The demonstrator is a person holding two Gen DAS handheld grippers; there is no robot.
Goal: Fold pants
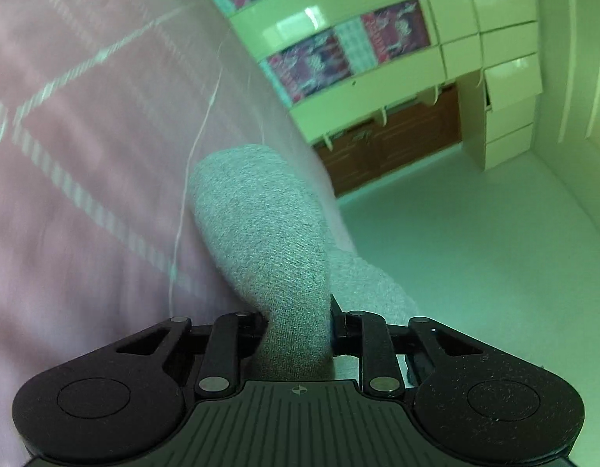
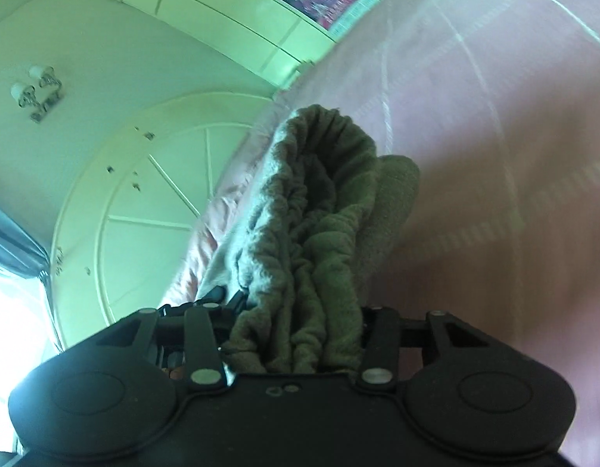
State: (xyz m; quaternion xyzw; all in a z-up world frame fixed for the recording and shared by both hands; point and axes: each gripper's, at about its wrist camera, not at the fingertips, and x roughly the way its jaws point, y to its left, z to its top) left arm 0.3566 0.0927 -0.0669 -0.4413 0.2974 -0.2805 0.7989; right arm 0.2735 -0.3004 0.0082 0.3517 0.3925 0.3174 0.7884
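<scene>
Jaws of the left gripper [image 1: 298,321] pinch a smooth fold of the grey pants [image 1: 272,241], which rises from the bottom centre of the left wrist view toward mid-frame. The cloth lies against a pink bedsheet [image 1: 85,179] with pale striped lines that fills the left half of that frame. A loose white thread [image 1: 190,171] hangs beside the fabric. At the upper right stand cream cabinets [image 1: 494,39] with patterned panels, above a pale floor [image 1: 475,241].

In the right wrist view, the right gripper [image 2: 296,338] has its jaws pressed on a bunched, wrinkled part of the pants, whose gathered opening sits at mid-frame. The pink bedsheet covers the right side. Cream wardrobe doors [image 2: 152,210] fill the left, a wall lamp [image 2: 35,91] hangs at the upper left, and a bright window with a curtain [image 2: 15,257] is at the lower left edge.
</scene>
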